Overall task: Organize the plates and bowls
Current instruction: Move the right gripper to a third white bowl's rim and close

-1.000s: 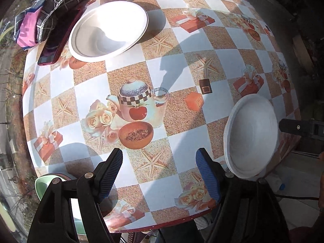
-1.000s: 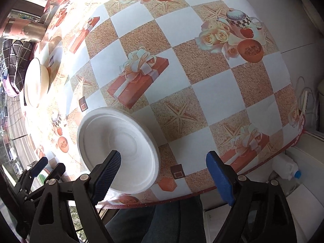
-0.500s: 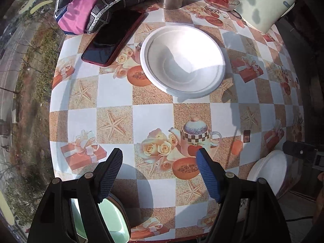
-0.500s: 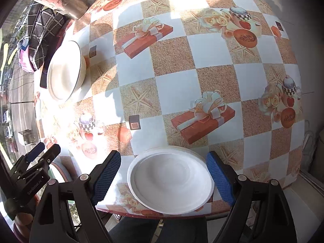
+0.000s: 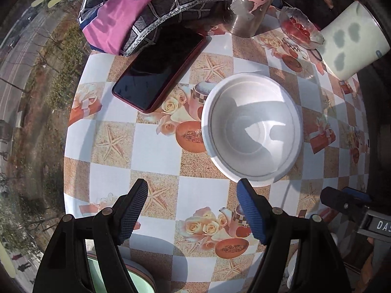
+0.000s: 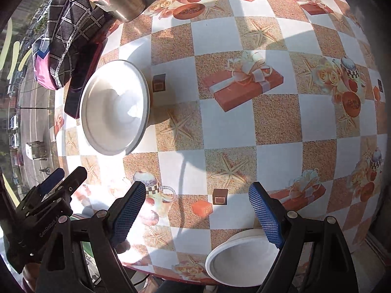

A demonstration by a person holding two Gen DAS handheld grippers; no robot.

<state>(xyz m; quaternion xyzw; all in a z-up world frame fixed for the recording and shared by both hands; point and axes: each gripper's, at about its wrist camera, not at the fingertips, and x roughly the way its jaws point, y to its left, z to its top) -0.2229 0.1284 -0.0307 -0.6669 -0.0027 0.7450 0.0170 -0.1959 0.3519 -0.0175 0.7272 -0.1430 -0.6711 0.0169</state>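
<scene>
Bowl is sitting upright, mouth up, at 1 o'clock of left gripper; both it and right gripper are spread wide, holding nothing

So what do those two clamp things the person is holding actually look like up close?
Both tools match. The left tool is a black plastic frame with silver rivets, forking into two fingers faced with blue cross-hatched pads. The right tool has the same blue pads. White lettering marks the black bodies, partly readable as "GenRobot" on the left one. No sleeves or hands show clearly.
</scene>
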